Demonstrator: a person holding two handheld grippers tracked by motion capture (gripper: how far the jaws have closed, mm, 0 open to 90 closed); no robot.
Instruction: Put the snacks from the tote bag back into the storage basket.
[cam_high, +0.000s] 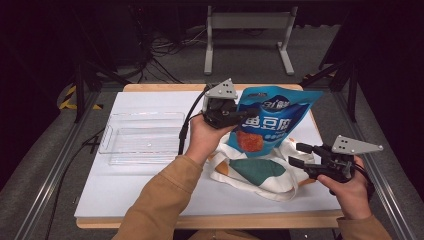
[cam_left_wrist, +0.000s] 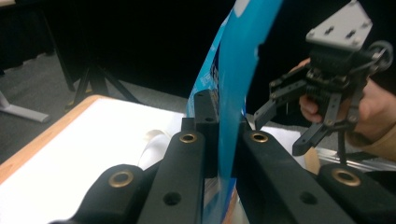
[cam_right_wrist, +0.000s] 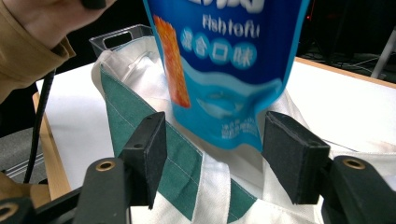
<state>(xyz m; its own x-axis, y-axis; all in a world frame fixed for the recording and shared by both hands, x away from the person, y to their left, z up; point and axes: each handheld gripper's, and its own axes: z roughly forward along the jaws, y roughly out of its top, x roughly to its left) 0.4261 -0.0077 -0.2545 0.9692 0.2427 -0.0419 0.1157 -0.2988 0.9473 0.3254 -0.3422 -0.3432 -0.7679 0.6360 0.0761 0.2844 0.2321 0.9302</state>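
A blue snack pouch (cam_high: 274, 117) with white lettering and an orange picture is held upright above a white cloth bag (cam_high: 252, 174) with green and orange patches. My left gripper (cam_high: 250, 114) is shut on the pouch's left edge; in the left gripper view the thin blue film (cam_left_wrist: 236, 84) runs between the closed jaws of that gripper (cam_left_wrist: 224, 128). The pouch's bottom (cam_right_wrist: 224, 116) hangs just over the bag's open mouth (cam_right_wrist: 140, 107). My right gripper (cam_high: 296, 154) is open at the bag's right side, and nothing is held in this gripper (cam_right_wrist: 215, 144), whose jaws stand either side of the pouch's base.
A clear plastic tray (cam_high: 142, 137) lies on the white table top (cam_high: 125, 190) to the left of the bag, its rim (cam_right_wrist: 122, 35) visible behind the bag. The left gripper's cable (cam_high: 186, 125) trails over the tray's right end. The open right gripper (cam_left_wrist: 299, 116) is seen across from the left one.
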